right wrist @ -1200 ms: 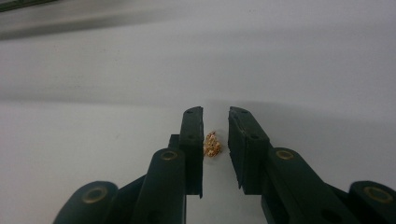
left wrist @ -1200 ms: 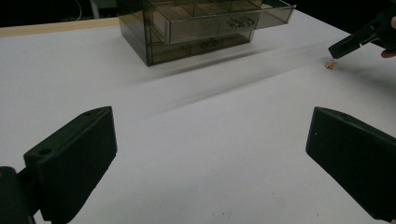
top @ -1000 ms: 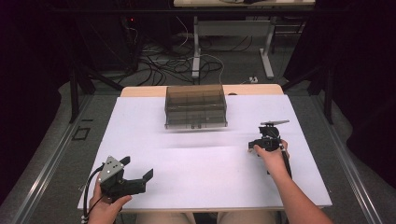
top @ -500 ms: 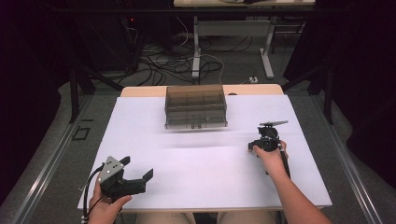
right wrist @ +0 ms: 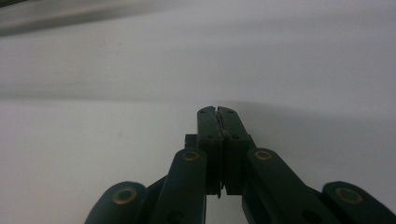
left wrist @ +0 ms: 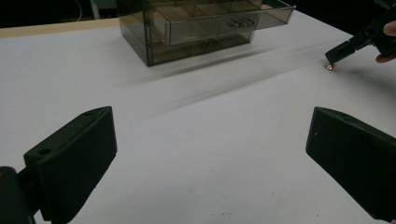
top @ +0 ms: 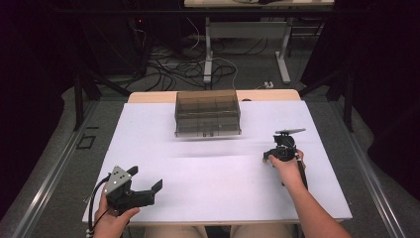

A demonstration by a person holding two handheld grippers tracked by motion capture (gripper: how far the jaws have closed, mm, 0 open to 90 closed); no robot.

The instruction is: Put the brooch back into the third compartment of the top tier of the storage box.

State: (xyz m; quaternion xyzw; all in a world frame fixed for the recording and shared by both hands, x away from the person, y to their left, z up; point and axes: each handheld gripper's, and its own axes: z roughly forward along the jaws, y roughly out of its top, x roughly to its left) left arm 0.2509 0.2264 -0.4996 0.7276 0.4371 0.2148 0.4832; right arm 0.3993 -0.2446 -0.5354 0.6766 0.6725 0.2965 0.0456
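My left gripper [top: 146, 177] rests at the table's near left corner with its jaws wide open and nothing between them [left wrist: 210, 154]. My right gripper [top: 267, 156] stands at the right of the table, tips down on the white surface. Its jaws have just been closing and now meet [right wrist: 217, 111], with nothing visible between the pads. In the left gripper view a tiny copper-coloured piece [left wrist: 329, 67] lies on the table right at the right gripper's tips [left wrist: 333, 57]; I cannot tell whether it is pinched.
A smoky transparent drawer box [top: 208, 111] stands at the far middle of the white table [top: 213, 193], with one upper drawer [left wrist: 219, 23] pulled out. Cables and desk legs lie on the floor beyond the far edge.
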